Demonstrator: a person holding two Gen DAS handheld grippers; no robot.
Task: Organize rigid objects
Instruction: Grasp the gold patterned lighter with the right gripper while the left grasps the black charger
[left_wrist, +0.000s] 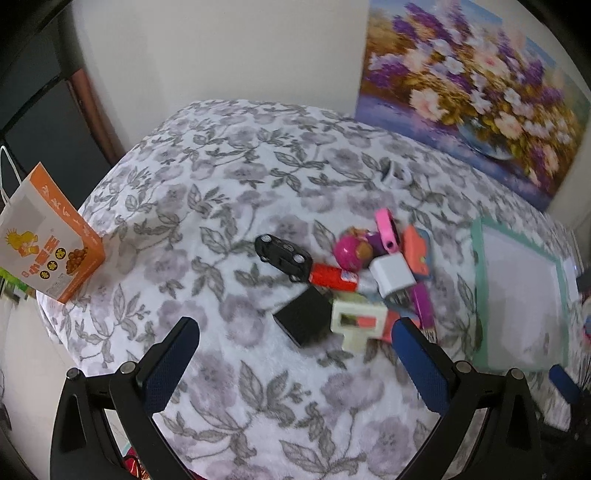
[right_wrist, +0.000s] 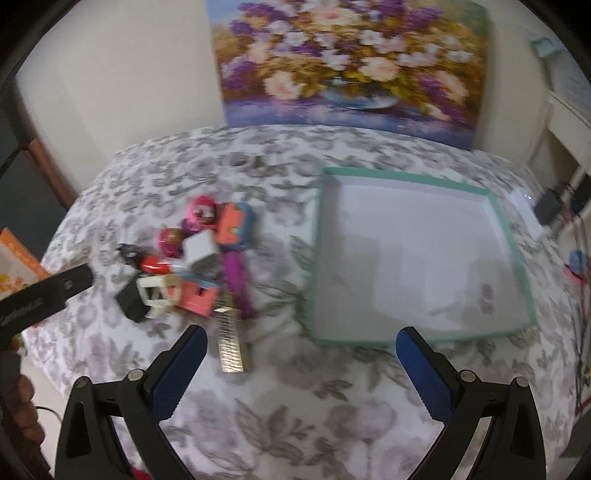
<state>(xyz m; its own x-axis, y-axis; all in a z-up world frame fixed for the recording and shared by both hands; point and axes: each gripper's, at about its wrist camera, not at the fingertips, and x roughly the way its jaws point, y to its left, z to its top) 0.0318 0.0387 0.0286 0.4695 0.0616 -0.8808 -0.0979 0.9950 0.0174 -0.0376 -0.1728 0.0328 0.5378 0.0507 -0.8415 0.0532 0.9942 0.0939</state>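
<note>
Both the left gripper (left_wrist: 295, 328) and right gripper (right_wrist: 301, 338) hover spread and empty above a floral tablecloth (left_wrist: 229, 192). A blurred pile of toys (left_wrist: 354, 280) lies left of the green-rimmed tray (right_wrist: 513, 254); a gold ruler (right_wrist: 231, 339) points toward the camera. The orange bag's (left_wrist: 48, 236) lettering is unreadable.

Small rigid objects heaped together on the floral cloth: black toy car (left_wrist: 282, 256), black cube (left_wrist: 303, 319), white charger (left_wrist: 392, 277), pink ball (left_wrist: 349, 251); green-rimmed white tray (right_wrist: 410, 254) empty, just beside
</note>
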